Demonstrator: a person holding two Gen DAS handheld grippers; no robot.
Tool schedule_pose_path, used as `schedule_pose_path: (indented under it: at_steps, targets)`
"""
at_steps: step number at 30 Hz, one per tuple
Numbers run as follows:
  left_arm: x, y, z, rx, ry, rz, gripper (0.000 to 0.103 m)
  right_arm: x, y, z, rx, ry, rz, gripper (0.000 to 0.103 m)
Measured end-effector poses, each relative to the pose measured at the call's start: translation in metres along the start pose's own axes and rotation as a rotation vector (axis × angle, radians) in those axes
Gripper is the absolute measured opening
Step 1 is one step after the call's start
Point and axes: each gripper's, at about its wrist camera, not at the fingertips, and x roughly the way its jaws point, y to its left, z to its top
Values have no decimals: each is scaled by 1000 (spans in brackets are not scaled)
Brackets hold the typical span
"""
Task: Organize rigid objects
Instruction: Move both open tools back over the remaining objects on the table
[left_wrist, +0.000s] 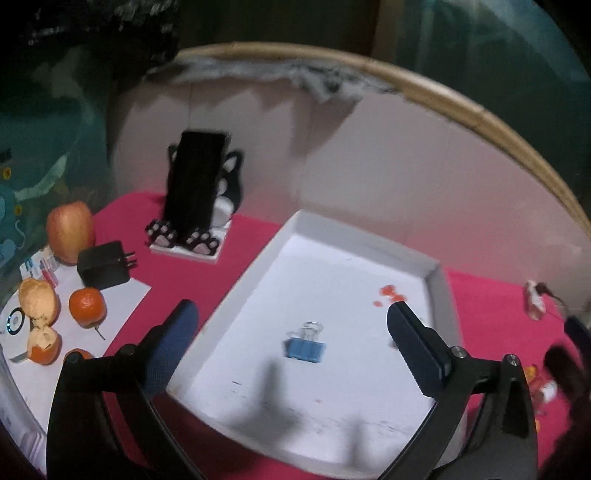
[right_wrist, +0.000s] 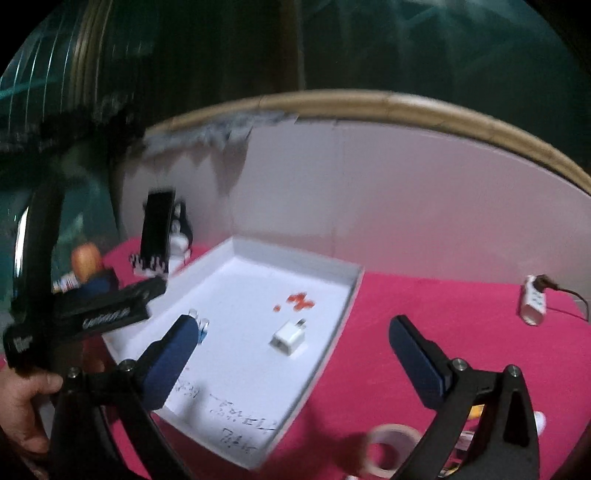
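A white shallow box (left_wrist: 258, 258) lies on the pink cloth. In the left wrist view a blue binder clip (left_wrist: 306, 349) lies inside it, between the fingers of my open, empty left gripper (left_wrist: 288, 332), which hovers over the box. In the right wrist view the box (right_wrist: 332, 325) holds a white charger cube (right_wrist: 289, 339), and the binder clip (right_wrist: 201, 326) is mostly hidden behind the left finger. My right gripper (right_wrist: 291, 349) is open and empty above the box's right side. A black power adapter (left_wrist: 105, 265) sits left of the box.
A phone on a paw-shaped stand (left_wrist: 195, 192) stands behind the box. An apple (left_wrist: 70, 230), a tangerine (left_wrist: 86, 306) and peels (left_wrist: 38, 302) lie at left. A tape roll (right_wrist: 388, 448) and a white plug with cable (right_wrist: 533, 302) lie at right. A white backboard (left_wrist: 406, 166) rises behind.
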Motion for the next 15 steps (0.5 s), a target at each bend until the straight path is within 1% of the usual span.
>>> schedule_pose_path:
  at_steps: [4, 7, 8, 10, 15]
  targets:
    - [-30, -23, -12, 66, -40, -100, 103, -46, -42, 8, 95, -108, -3, 103]
    - [-45, -42, -27, 110, -34, -199, 103, -74, -77, 5, 165, -170, -7, 103]
    - [-48, -48, -33, 117, -20, -240, 103, -81, -88, 2, 182, -185, -26, 103]
    - [-54, -63, -46, 141, 24, -325, 103, -94, -108, -5, 209, -188, -76, 103]
    - [-62, -106, -87, 269, 137, -484, 103, -109, -139, -30, 212, -146, -184, 103]
